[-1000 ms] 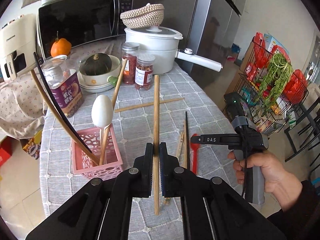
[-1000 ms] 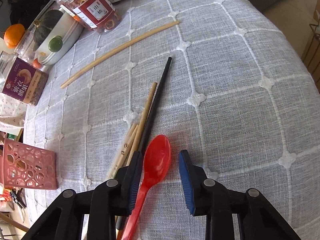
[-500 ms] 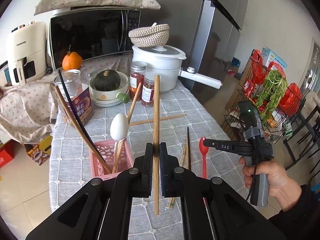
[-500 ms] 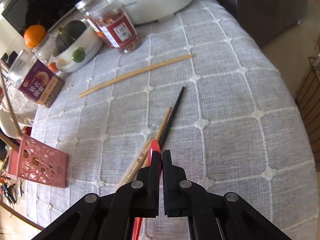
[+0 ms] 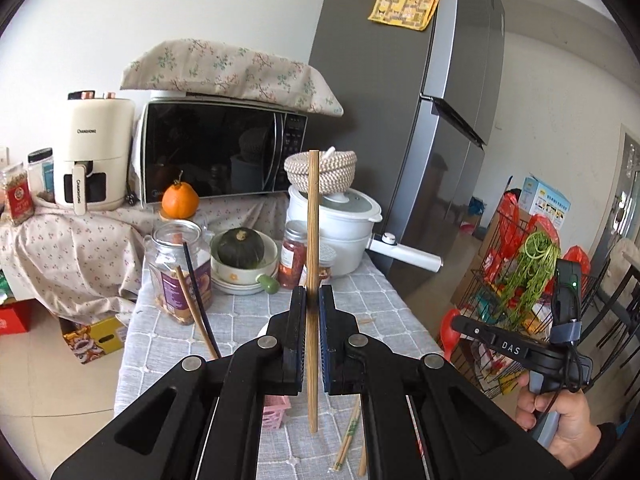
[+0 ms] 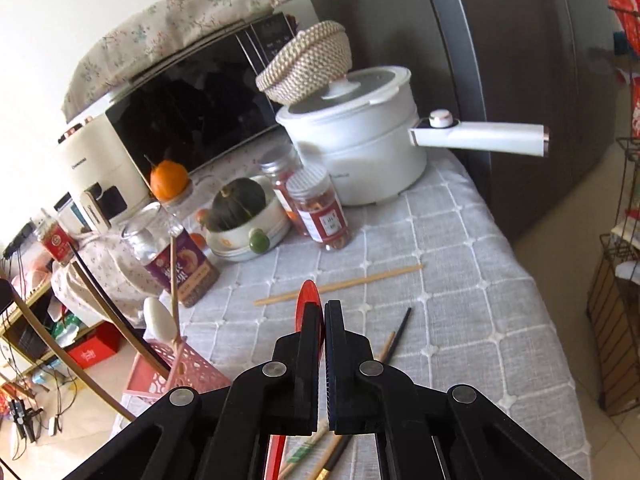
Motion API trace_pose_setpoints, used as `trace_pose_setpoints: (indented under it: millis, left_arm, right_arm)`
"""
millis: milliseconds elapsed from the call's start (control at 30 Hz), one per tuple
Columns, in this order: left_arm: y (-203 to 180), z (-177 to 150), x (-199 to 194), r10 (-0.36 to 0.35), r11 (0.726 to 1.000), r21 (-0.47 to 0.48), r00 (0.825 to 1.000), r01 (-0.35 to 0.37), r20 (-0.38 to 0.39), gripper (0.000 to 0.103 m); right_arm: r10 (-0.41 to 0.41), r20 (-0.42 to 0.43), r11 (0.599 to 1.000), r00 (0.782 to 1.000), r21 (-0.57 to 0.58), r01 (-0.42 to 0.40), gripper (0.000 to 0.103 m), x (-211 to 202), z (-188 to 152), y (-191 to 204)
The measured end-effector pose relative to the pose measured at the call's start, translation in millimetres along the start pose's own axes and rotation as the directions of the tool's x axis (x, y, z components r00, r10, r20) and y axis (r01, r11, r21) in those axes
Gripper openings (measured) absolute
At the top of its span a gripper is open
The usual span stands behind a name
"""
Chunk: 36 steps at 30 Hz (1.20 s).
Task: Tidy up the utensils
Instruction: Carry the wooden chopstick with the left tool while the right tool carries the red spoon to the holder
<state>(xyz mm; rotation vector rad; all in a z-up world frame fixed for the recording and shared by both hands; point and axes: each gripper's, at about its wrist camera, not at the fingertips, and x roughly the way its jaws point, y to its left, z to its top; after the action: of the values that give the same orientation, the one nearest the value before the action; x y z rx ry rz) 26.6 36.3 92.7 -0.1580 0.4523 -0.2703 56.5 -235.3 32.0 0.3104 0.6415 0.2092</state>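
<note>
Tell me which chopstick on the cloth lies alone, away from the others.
The pale chopstick lying crosswise in front of the red-filled jars. The dark chopstick and the rest sit together below the right gripper.

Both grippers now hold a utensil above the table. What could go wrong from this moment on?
1. The left gripper pinches the long wooden chopstick near its lower part, so it may pivot or slip when moved.
2. The right gripper holds the red spoon only by its thin handle; it could twist out.
3. The pink basket already holds leaning utensils and looks light, so dropping more in may tip it.
</note>
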Motion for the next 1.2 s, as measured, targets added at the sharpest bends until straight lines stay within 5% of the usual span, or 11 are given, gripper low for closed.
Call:
trace_pose_setpoints:
  millis: [267,667,1200]
  left_arm:
    - [27,3,10,0.123,0.992,-0.051,0.987,-0.119,0.1,0.006]
    - [55,-23,71,0.24,0.97,-0.044,0.968,-0.237,0.071,0.006]
    - [67,-34,123,0.194,0.975,-0.078,0.969,-0.208,-0.156,0.008]
  right_arm:
    - [0.013,0.038,1.0,0.999,-0.014,-0.013,0.001,-5,2,11]
    - [0.013,0.038,0.998,0.999,-0.054,-0.011,0.001,7,-2,27]
    - [0.016,0.089,0.996,0.996,-0.089,-0.008,0.001,14,-2,45]
